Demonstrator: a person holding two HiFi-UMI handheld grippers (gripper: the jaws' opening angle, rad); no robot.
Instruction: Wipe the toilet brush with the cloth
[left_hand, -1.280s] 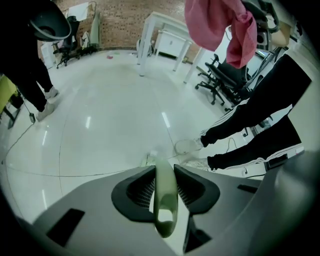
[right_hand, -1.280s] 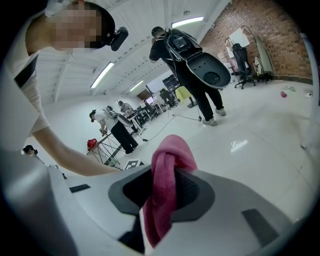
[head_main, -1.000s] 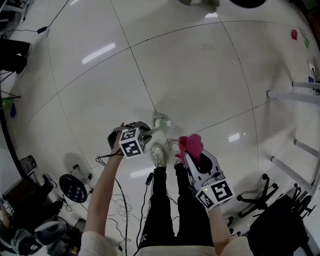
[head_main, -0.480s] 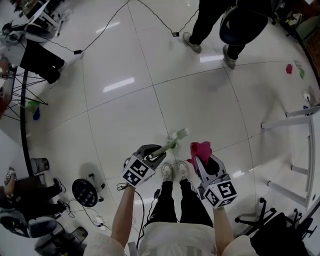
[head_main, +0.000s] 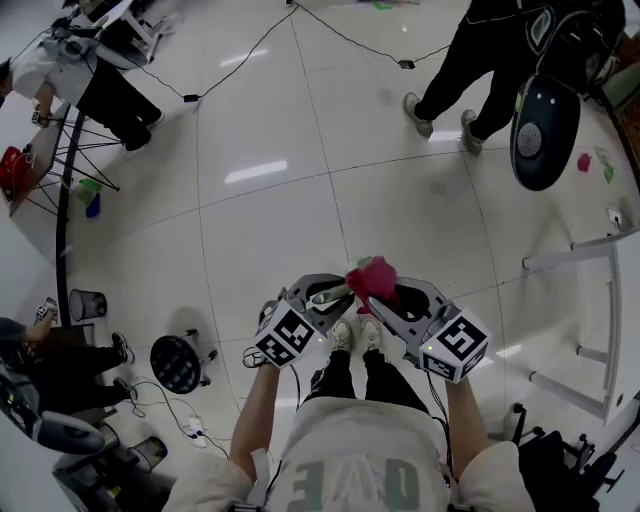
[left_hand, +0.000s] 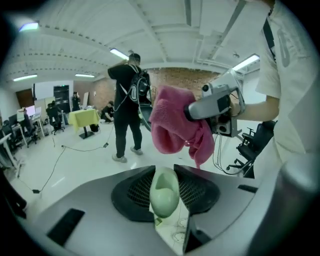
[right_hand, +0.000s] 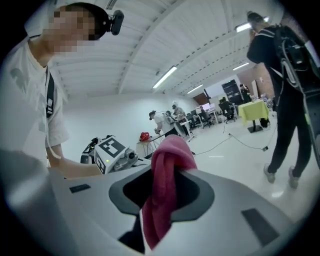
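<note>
The left tool (head_main: 332, 294) is pinching the pale green handle of the toilet brush (left_hand: 164, 192), its jaws pressed onto either side of the shaft. The right tool (right_hand: 167, 172) is clamped on a bunched fold of the pink cloth (head_main: 372, 278). In the head view the two meet at the centre of the frame, just above the person's shoes (head_main: 343, 336), held in the air over the tiled floor (head_main: 300, 200). The cloth lies over the brush's far end — whether it touches the bristles is hidden under the folds.

The step in hand looks like the wiping itself, or its first stroke. To do it well, the left grip needs to be firm so the handle doesn't swivel, while the right tool drags the cloth along the shaft rather than dabbing. The loose tail hanging below the right jaws is the useful part — drape it round the brush so more than one side gets cleaned, and turn the handle between strokes. The pinch on the cloth is narrow, so a hard tug could pull it free.
</note>
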